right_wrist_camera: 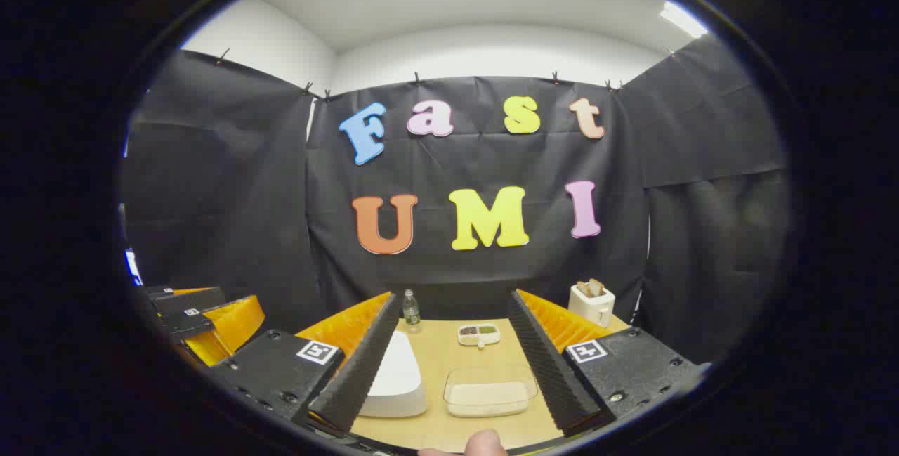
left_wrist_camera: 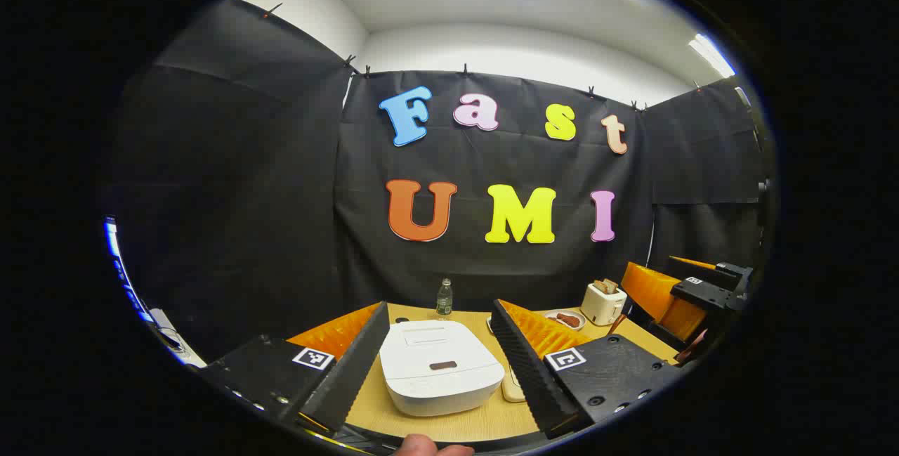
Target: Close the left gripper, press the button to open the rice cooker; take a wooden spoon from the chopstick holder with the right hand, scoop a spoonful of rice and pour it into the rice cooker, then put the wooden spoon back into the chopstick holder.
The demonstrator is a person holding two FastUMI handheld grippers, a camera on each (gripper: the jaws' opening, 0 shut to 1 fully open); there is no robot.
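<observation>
Above the table point(left_wrist_camera: 456, 428), both grippers, left point(left_wrist_camera: 439, 343) and right point(right_wrist_camera: 449, 343), hover level, jaws wide apart and empty, before a closed rice cooker point(left_wrist_camera: 439, 372).

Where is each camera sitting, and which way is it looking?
Left gripper view: rides the left gripper, facing the booth's back wall over the closed rice cooker; its open fingers and a fingertip show.
Right gripper view: rides the right gripper, facing the same wall over the clear rice container; a fingertip shows.
Shared: rice cooker, bottle, toaster.
</observation>
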